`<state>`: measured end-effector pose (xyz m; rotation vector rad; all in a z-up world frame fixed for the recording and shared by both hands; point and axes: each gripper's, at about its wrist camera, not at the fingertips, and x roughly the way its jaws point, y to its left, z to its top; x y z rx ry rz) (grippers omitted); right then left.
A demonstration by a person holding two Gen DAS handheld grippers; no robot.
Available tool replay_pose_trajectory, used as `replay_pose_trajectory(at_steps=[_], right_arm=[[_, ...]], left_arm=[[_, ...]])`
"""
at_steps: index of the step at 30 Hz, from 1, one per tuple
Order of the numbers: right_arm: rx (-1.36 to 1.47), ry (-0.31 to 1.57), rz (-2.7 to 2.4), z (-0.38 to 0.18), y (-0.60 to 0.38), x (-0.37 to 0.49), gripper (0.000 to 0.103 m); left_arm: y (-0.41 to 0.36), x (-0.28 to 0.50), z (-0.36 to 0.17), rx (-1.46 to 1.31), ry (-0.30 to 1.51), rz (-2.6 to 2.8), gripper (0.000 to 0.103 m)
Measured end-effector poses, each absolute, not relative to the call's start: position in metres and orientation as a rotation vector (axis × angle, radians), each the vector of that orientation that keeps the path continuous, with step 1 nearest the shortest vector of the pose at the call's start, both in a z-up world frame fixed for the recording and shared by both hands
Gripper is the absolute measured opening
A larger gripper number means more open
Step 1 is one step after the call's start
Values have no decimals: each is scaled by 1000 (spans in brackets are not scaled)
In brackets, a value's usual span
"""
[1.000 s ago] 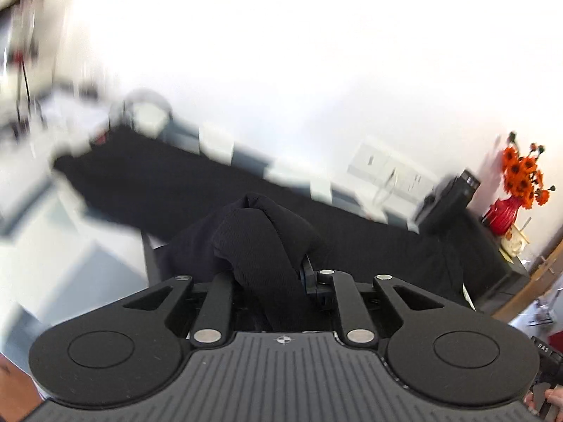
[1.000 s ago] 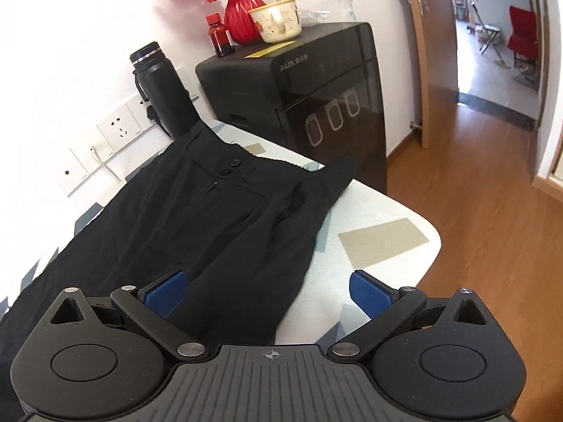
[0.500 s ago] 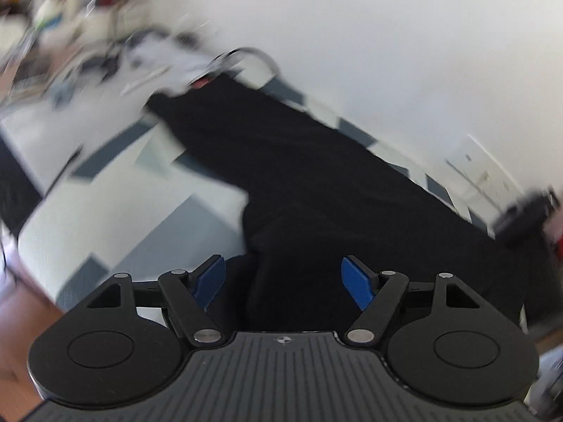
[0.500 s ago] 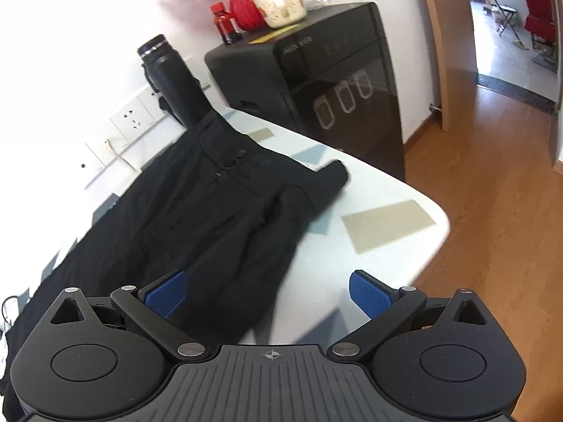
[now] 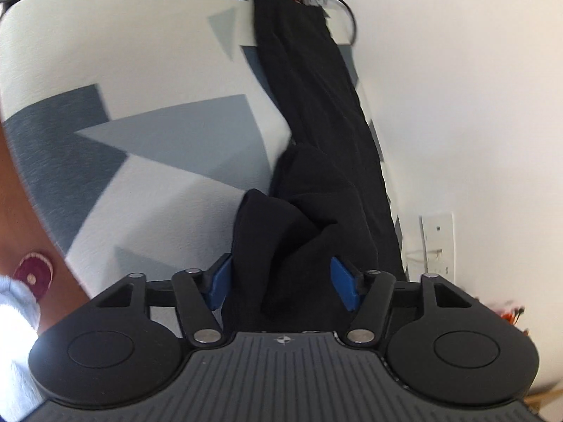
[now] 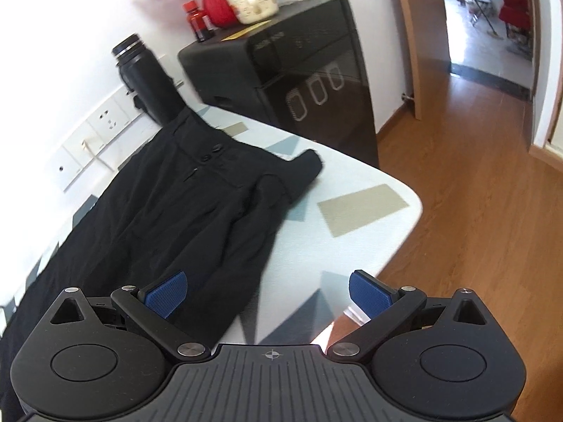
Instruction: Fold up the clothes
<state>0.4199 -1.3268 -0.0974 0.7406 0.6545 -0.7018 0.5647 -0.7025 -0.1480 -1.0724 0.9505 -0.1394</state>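
Black trousers (image 6: 169, 204) lie stretched along the wall side of a white table with grey shapes (image 6: 369, 190), waistband and buttons toward the black flask. In the left wrist view the trousers' leg (image 5: 316, 105) runs away to the far end, and a bunched fold of it rises between my left gripper's (image 5: 281, 285) blue pads (image 5: 218, 281). Those jaws are closing around the fold, and the pad faces still show beside the cloth. My right gripper (image 6: 267, 292) stands open over the table's near edge, its left finger above the trousers' hem side, nothing between its pads.
A black appliance (image 6: 299, 70) stands past the table's end, carrying a red vase with orange flowers (image 6: 218, 7), a small red bottle (image 6: 198, 23) and a bowl (image 6: 251, 0). A black flask (image 6: 147, 81) and wall sockets (image 6: 105, 119) are by the wall. Wood floor (image 6: 475, 211) and an open doorway (image 6: 485, 24) lie right.
My left gripper let go of the bunched black cloth, opened wide, rolled and sank toward the table; its jaws now stand narrower around a fold. The right gripper stayed open and nearly still.
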Motion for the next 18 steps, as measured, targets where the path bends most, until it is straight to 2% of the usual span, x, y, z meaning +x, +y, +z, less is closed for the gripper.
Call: replay_pose_trajectory(at_steps=[1,3,6,8,12,16,18], right_arm=[[742,653,-703,-95,-1324,425,99],[787,638,-693,-92,-1320,433,100],[856,629,-672,-89,-1316,444,99],[847,638,-668,-87,-1310,450,99],[815,649,-674,-85,-1299,461,99],[869,627,-686,-89,-1301,467,99],[884,628,-686,-93,-1300,471,99]], left_arm=[[-706,568,-148,-1040,951,-148,42],[-711,573,-145,-973,946,-152,15],[-707,573,-128,-951,903,-154,11],[-700,567,-99,-947,794,-171,9],[-708,544,-6,-725,528,-296,9],[-748,522,47,-470,426,-533,11],[-759,529,33,-464,498,-498,11]])
